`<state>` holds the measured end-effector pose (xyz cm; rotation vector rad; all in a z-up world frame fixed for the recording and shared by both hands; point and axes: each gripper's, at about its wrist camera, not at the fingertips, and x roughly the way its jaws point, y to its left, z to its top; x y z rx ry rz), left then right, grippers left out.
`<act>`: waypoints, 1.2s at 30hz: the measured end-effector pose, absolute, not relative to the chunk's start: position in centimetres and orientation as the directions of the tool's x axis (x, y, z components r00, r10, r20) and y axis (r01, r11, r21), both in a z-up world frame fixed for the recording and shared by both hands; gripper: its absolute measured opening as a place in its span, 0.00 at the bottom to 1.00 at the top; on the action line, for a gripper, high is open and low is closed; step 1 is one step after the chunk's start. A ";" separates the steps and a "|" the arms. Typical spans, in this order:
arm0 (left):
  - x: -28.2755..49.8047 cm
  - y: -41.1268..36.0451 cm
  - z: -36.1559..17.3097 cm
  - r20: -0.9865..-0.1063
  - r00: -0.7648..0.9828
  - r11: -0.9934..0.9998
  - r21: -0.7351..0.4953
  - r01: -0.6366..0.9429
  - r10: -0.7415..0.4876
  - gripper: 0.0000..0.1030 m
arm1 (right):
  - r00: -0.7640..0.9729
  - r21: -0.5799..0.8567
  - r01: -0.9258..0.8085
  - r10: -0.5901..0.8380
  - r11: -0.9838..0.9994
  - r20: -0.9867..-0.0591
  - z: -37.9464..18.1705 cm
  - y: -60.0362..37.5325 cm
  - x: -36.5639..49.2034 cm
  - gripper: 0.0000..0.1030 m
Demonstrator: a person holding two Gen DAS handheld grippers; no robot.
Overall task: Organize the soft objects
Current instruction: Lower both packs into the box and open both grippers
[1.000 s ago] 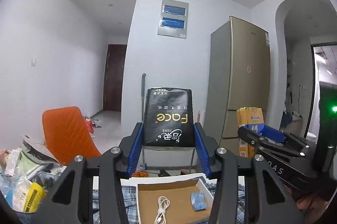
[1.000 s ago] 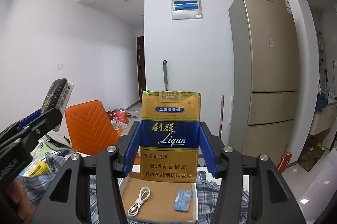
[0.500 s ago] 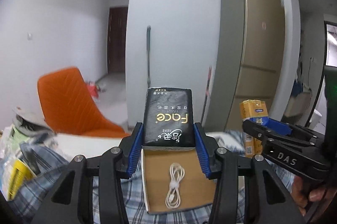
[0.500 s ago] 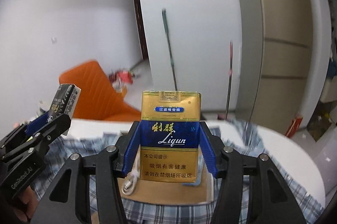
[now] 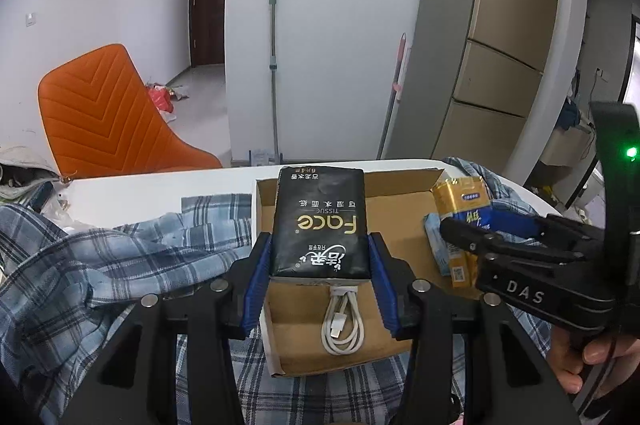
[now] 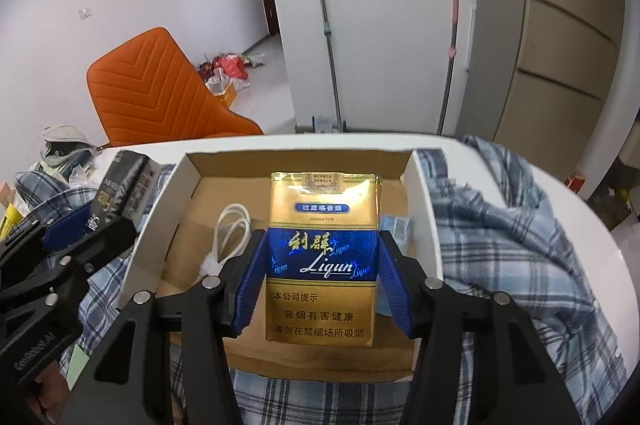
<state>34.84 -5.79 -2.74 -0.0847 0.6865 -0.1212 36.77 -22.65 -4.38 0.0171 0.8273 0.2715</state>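
"Face TISSUE" on the black pack [image 5: 319, 225]; "Liqun" on the gold pack [image 6: 323, 261].

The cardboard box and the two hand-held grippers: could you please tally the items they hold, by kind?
Black tissue pack: 1
Gold cigarette pack: 1
White cable: 1
Small blue packet: 1
Total: 4

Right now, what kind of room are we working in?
Most likely a home kitchen or dining area: a tall fridge, an orange chair beside the white table, and a mop leaning on the wall.
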 end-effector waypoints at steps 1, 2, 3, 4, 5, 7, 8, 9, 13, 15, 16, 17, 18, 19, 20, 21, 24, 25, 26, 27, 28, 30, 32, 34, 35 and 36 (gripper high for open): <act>35.1 -5.8 -2.8 -0.628 0.766 0.989 -0.119 0.083 -0.139 0.48 | 0.637 0.128 -0.234 0.251 0.964 -0.729 -4.5 -22.7 36.9 0.52; 35.0 -5.9 -2.7 -0.627 0.767 0.990 -0.114 0.081 -0.135 0.48 | 0.630 0.134 -0.239 0.258 0.962 -0.733 -4.7 -22.7 36.9 0.53; 35.0 -6.0 -2.7 -0.626 0.769 0.991 -0.106 0.079 -0.128 0.48 | 0.623 0.137 -0.244 0.264 0.960 -0.736 -4.8 -22.7 37.0 0.53; 35.0 -6.0 -2.7 -0.626 0.770 0.992 -0.098 0.077 -0.122 0.48 | 0.619 0.139 -0.244 0.265 0.960 -0.739 -4.8 -22.5 37.0 0.57; 34.8 -6.0 -2.8 -0.627 0.769 0.992 -0.099 0.079 -0.124 0.48 | 0.617 0.141 -0.238 0.262 0.961 -0.742 -4.9 -22.5 37.0 0.63; 34.7 -5.9 -2.8 -0.630 0.765 0.990 -0.110 0.083 -0.134 0.48 | 0.619 0.137 -0.233 0.255 0.963 -0.743 -5.0 -22.6 37.1 0.65; 34.6 -5.8 -2.8 -0.630 0.765 0.990 -0.111 0.084 -0.135 0.48 | 0.622 0.129 -0.229 0.247 0.965 -0.743 -5.0 -22.6 37.2 0.65; 34.6 -5.8 -2.8 -0.631 0.764 0.990 -0.109 0.084 -0.134 0.48 | 0.627 0.121 -0.223 0.237 0.967 -0.742 -5.0 -22.6 37.1 0.65; 34.7 -5.8 -2.9 -0.627 0.766 0.990 -0.117 0.084 -0.140 0.48 | 0.636 0.135 -0.194 0.229 0.972 -0.737 -4.9 -23.3 37.4 0.65; 34.5 -5.6 -2.9 -0.610 0.784 0.992 -0.116 0.059 -0.118 0.52 | 0.635 0.142 -0.185 0.228 0.973 -0.739 -4.9 -23.5 37.4 0.65; 34.5 -5.6 -2.9 -0.609 0.785 0.993 -0.107 0.056 -0.110 0.64 | 0.633 0.140 -0.186 0.227 0.973 -0.740 -4.9 -23.5 37.5 0.65; 34.5 -5.7 -2.8 -0.611 0.784 0.993 -0.104 0.058 -0.110 0.70 | 0.634 0.137 -0.185 0.225 0.973 -0.740 -4.9 -23.5 37.5 0.65; 34.5 -5.7 -2.8 -0.609 0.786 0.993 -0.103 0.055 -0.107 0.75 | 0.636 0.135 -0.184 0.223 0.974 -0.739 -4.9 -23.5 37.5 0.65; 34.4 -5.7 -2.8 -0.601 0.793 0.994 -0.100 0.047 -0.098 0.75 | 0.636 0.136 -0.186 0.224 0.973 -0.738 -4.9 -23.5 37.5 0.65; 34.3 -5.7 -2.7 -0.600 0.795 0.994 -0.098 0.046 -0.096 0.75 | 0.635 0.136 -0.189 0.227 0.972 -0.738 -4.8 -23.5 37.4 0.65; 34.4 -5.8 -2.7 -0.602 0.792 0.994 -0.098 0.052 -0.101 0.75 | 0.637 0.135 -0.189 0.226 0.973 -0.737 -4.8 -23.5 37.4 0.65; 34.4 -5.6 -2.6 -0.605 0.789 0.993 -0.107 0.052 -0.106 0.75 | 0.643 0.135 -0.190 0.227 0.972 -0.732 -4.5 -23.6 37.4 0.65; 34.4 -5.6 -2.6 -0.605 0.788 0.993 -0.108 0.056 -0.110 0.75 | 0.644 0.136 -0.189 0.227 0.973 -0.730 -4.4 -23.6 37.3 0.65; 34.4 -5.6 -2.5 -0.608 0.786 0.992 -0.109 0.059 -0.113 0.75 | 0.647 0.135 -0.188 0.226 0.973 -0.728 -4.3 -23.6 37.3 0.65; 34.4 -5.7 -2.4 -0.614 0.780 0.991 -0.114 0.068 -0.124 0.75 | 0.650 0.133 -0.187 0.224 0.973 -0.726 -4.3 -23.6 37.3 0.65; 34.4 -5.7 -2.2 -0.613 0.779 0.991 -0.116 0.074 -0.130 0.75 | 0.652 0.130 -0.188 0.223 0.974 -0.725 -4.1 -23.6 37.2 0.65; 34.0 -5.8 -1.6 -0.597 0.795 0.994 -0.093 0.065 -0.108 0.75 | 0.657 0.127 -0.194 0.225 0.973 -0.720 -3.8 -23.5 37.1 0.65; 33.7 -6.0 -0.9 -0.577 0.812 0.996 -0.069 0.058 -0.087 0.75 | 0.663 0.126 -0.199 0.228 0.972 -0.713 -3.3 -23.4 36.9 0.65; 33.4 -6.0 0.1 -0.563 0.821 0.995 -0.077 0.063 -0.096 0.75 | 0.678 0.122 -0.199 0.227 0.972 -0.699 -2.4 -23.4 36.5 0.65; 33.2 -6.0 0.5 -0.557 0.825 0.995 -0.079 0.065 -0.098 0.75 | 0.686 0.121 -0.200 0.227 0.972 -0.692 -1.9 -23.5 36.4 0.65; 33.0 -6.1 1.0 -0.550 0.829 0.994 -0.081 0.068 -0.101 0.75 | 0.696 0.122 -0.200 0.228 0.972 -0.680 -1.2 -23.5 36.1 0.65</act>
